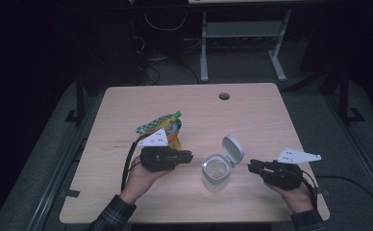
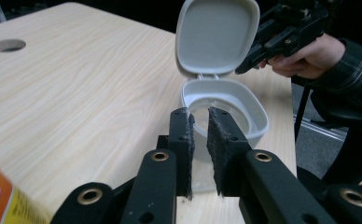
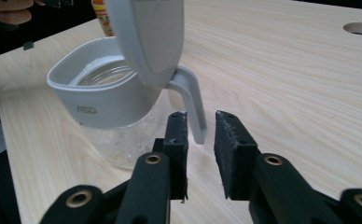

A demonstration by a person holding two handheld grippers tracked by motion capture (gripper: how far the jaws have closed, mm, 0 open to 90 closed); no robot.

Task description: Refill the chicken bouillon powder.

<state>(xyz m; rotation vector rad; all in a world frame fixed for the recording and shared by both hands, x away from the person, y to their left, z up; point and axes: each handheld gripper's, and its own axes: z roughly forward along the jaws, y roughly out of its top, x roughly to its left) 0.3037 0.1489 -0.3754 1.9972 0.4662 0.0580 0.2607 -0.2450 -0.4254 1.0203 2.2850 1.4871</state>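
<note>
Clear jar (image 1: pixel 216 174), lid (image 1: pixel 232 149) open, stands between both slightly parted grippers

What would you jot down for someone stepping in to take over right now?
Left hand-held gripper: jaws slightly apart, holding nothing, pointing at the container.
Right hand-held gripper: jaws slightly apart, empty, just beside the container's lid.
Container: mid-table between both, clear body, grey rim, looks empty.
Snack packets: behind the left hand-held gripper.
Done: lid flipped open, standing up.
Left: probably loading the packets, then closing the lid.
</note>
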